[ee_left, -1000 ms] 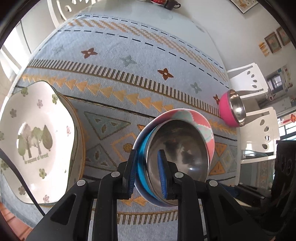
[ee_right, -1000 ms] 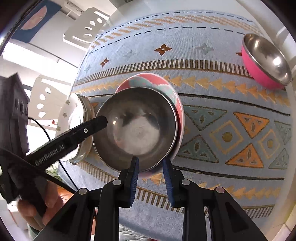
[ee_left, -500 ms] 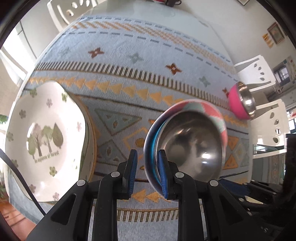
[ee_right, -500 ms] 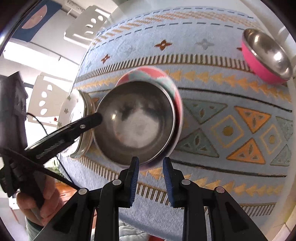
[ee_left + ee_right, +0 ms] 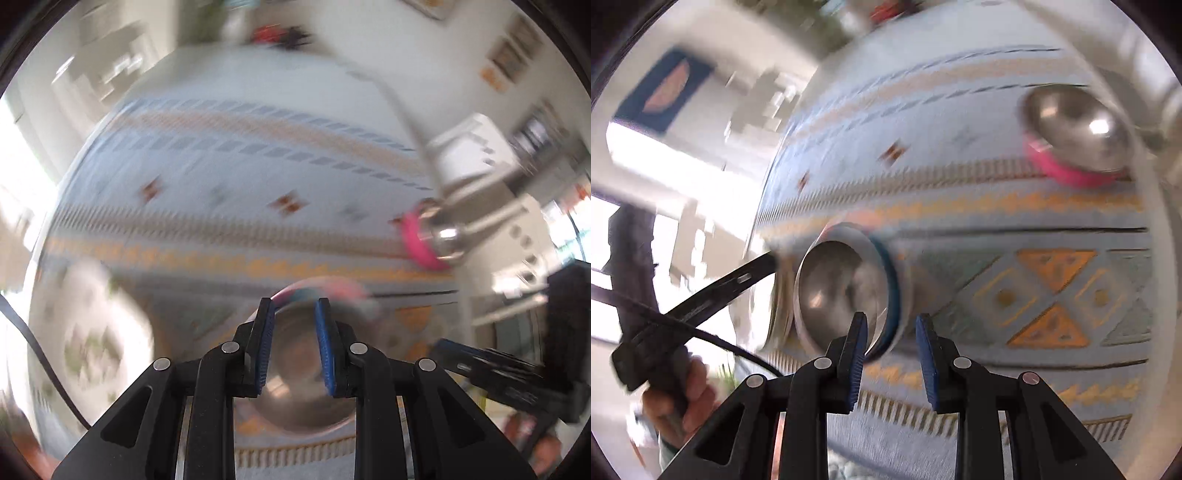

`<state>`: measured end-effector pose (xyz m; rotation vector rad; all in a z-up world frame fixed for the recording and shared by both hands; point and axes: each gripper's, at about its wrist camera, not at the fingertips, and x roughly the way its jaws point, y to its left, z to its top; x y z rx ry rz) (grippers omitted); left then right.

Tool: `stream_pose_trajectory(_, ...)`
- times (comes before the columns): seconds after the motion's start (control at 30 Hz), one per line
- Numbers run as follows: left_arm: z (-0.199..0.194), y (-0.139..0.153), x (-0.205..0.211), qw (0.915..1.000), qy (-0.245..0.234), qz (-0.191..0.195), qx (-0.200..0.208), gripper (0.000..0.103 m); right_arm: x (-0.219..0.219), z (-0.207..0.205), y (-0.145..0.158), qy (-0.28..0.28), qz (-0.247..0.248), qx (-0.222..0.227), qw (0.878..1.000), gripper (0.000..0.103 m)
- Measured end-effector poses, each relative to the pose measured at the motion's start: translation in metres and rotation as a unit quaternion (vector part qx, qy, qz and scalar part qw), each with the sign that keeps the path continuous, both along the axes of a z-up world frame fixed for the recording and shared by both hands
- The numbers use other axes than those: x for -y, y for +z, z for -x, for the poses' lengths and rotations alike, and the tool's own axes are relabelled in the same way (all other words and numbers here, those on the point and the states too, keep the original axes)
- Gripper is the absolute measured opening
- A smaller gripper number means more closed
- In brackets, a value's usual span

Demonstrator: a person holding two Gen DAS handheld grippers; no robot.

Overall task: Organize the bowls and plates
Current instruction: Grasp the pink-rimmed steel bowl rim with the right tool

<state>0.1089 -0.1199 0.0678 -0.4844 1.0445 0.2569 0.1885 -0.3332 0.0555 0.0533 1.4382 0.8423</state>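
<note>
Both views are motion-blurred. A steel bowl with a blue outside [image 5: 299,373] [image 5: 846,288] sits on a pink and teal plate [image 5: 325,290]. My left gripper [image 5: 293,312] is open above the bowl, holding nothing. My right gripper [image 5: 892,325] is open and empty; its left finger overlaps the bowl's near rim. A pink bowl with a steel inside [image 5: 430,238] [image 5: 1078,133] stands apart at the right. A white plate with a tree print [image 5: 92,339] lies at the left.
A patterned blue and orange cloth [image 5: 229,177] [image 5: 1052,295] covers the table. White chairs [image 5: 476,155] stand beyond its far right edge. The left gripper's body and the hand holding it [image 5: 672,391] show at the left of the right wrist view.
My left gripper has let go of the blue steel bowl and drawn back, so the bowl is now on the pink plate. Both cameras have swung quickly.
</note>
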Motion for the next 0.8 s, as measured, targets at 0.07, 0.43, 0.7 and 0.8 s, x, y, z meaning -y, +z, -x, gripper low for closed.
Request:
stream_pose_trajectory(0.07,-0.029,0.015,0.012,0.9987,-0.048,-0.015,0.006,0.020,0.014,-0.016,-0.005,-0.042,0.005,-0.007,0.999,0.027)
stream_pose_trajectory(0.43,-0.183,-0.011,0.040,0.9803,-0.171,0.062,-0.075,0.021,0.061,-0.072,-0.011,-0.179,-0.002,0.008,0.984,0.056)
stream_pose_trajectory(0.7,-0.232,-0.051,0.053,0.9754,-0.172,0.101,-0.093,0.047,0.076,-0.115,-0.040,-0.232,0.023,-0.007,0.972,0.056)
stream_pose_trajectory(0.8,-0.243,-0.070,0.060,0.9725,-0.172,0.112,-0.110,0.048,0.071,-0.127,-0.041,-0.241,0.021,-0.002,0.970,0.056)
